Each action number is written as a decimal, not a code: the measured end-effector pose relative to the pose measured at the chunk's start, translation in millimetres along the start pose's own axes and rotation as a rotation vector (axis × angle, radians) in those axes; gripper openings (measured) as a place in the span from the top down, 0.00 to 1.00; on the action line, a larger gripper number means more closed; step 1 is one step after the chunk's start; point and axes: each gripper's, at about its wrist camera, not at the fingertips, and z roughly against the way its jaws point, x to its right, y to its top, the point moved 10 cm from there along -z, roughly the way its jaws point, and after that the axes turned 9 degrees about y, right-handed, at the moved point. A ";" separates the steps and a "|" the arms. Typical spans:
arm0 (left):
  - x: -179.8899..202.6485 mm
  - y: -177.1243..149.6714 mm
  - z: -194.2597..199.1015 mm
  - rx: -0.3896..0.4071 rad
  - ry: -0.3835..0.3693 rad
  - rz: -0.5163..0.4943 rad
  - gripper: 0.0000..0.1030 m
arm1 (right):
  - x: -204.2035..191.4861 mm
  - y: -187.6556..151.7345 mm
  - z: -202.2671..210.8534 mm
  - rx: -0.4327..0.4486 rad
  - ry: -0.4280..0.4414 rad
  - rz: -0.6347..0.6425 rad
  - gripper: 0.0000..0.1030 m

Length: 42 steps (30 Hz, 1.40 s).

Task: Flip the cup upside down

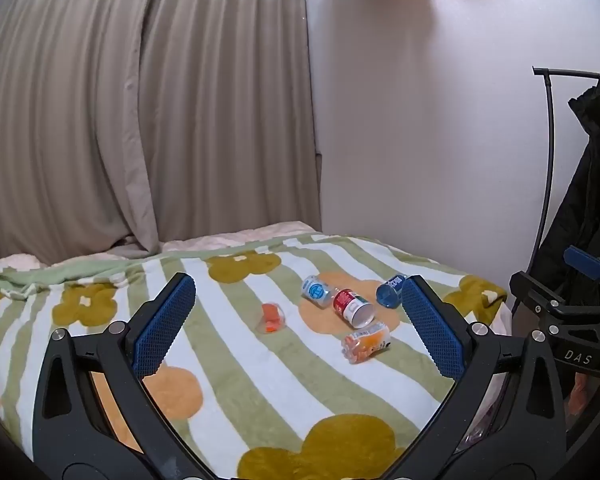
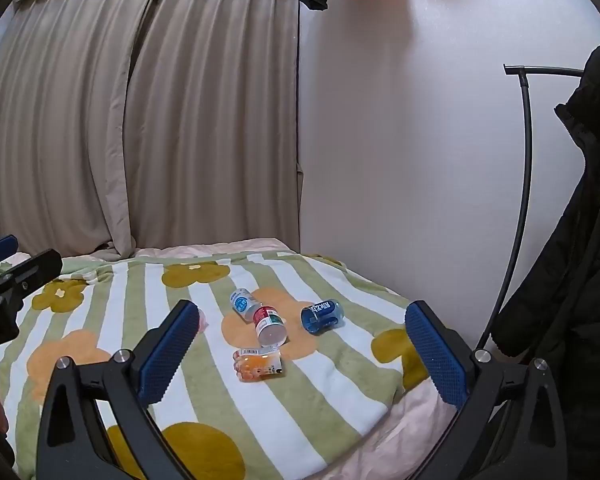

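Several small cups lie on their sides on the striped flower blanket [image 1: 260, 392] [image 2: 332, 380]. They are a light blue cup [image 1: 316, 291] [image 2: 244, 300], a red and white cup [image 1: 352, 307] [image 2: 270, 323] with its mouth towards me, a dark blue cup [image 1: 390, 290] [image 2: 321, 314], an orange printed cup [image 1: 366, 342] [image 2: 258, 364], and a clear cup with orange inside [image 1: 270, 318]. In the right wrist view that clear cup is mostly hidden behind a finger. My left gripper [image 1: 298, 280] and my right gripper [image 2: 304, 306] both hover open in front of the cups, holding nothing.
A beige curtain [image 1: 140, 120] hangs behind the bed, with a white wall [image 1: 420, 140] to its right. A black coat [image 2: 572, 260] on a curved black rack [image 2: 520, 200] stands at the right. The blanket's right edge [image 2: 400, 396] drops onto pink bedding.
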 end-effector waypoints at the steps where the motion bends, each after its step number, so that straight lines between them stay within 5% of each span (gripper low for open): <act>1: 1.2 -0.6 0.2 0.002 0.002 -0.002 0.00 | 0.1 0.2 0.1 -0.001 0.001 -0.001 0.00; 42: 8.4 -6.6 3.7 -0.017 -0.006 -0.020 0.00 | 0.4 1.7 0.6 0.008 -0.002 -0.004 0.00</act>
